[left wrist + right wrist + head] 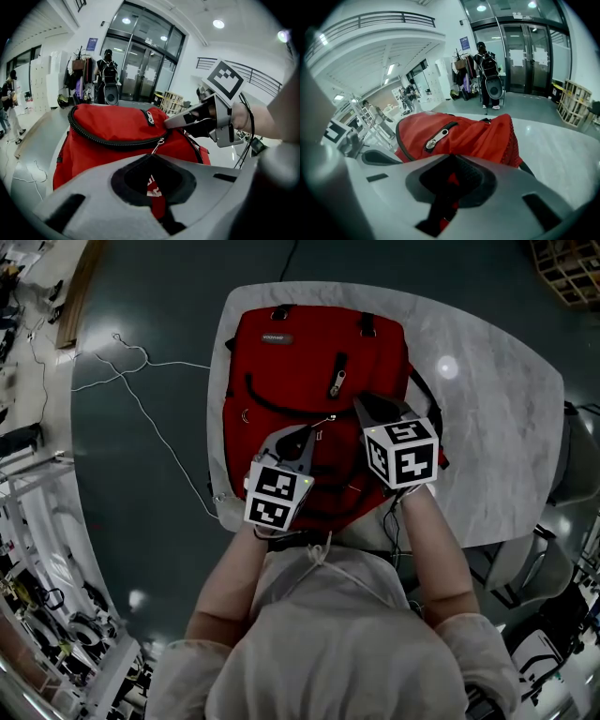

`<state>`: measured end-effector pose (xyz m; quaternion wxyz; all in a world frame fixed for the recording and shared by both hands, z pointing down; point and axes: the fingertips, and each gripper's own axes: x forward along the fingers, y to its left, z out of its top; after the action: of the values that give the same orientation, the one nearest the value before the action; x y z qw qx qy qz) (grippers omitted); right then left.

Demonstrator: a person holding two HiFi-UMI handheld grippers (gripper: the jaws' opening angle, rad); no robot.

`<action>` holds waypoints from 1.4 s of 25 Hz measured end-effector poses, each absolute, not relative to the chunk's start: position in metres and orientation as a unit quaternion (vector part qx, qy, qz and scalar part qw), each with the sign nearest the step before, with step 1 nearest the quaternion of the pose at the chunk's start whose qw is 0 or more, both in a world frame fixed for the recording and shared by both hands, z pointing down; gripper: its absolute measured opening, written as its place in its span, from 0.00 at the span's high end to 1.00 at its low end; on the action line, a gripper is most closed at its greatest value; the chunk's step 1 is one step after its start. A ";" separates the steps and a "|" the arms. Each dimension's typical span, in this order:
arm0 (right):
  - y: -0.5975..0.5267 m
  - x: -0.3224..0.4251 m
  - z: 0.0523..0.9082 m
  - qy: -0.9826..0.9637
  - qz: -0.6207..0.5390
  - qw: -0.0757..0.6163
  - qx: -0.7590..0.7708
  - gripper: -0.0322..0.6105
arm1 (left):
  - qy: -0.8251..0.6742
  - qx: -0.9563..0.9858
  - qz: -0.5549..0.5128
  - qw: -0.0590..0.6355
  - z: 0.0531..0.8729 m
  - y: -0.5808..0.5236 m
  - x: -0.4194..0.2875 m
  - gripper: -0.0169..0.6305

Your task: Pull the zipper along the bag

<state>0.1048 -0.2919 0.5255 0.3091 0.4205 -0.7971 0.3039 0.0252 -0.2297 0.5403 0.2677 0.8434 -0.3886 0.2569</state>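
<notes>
A dark, glossy floor (pixel 150 296) spreads around a pale marble table (pixel 497 409) with rounded corners; tall glass doors (pixel 140 65) close off the far end of the room, and a person (pixel 108 70) stands in front of them. The red bag (pixel 300 362) lies flat on the left part of the table, its left side close to that edge, while the marble to its right lies open up to the far rim. Chairs (pixel 525 559) crowd the table's right side, a wooden crate (pixel 567 268) sits beyond its far corner, and a thin white cable (pixel 141 362) trails over the floor to the left. A black zipper (pixel 108 140) curves across the bag's upper face. The right gripper (pixel 361 401) has its jaws pinched on a fold of the red fabric just beside that zipper. The left gripper (pixel 305 435), close beside it, is clamped on the small metal zipper pull (pixel 158 144).
</notes>
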 end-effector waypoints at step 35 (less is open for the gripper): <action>-0.295 0.112 0.527 -0.726 0.250 0.378 0.517 0.87 | -0.355 0.868 0.271 0.215 0.528 -0.256 -0.054 0.95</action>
<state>0.1124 -0.2951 0.5273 0.3783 0.5169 -0.7261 0.2498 -0.0536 -0.2562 0.5276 0.2154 0.8683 -0.3550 0.2715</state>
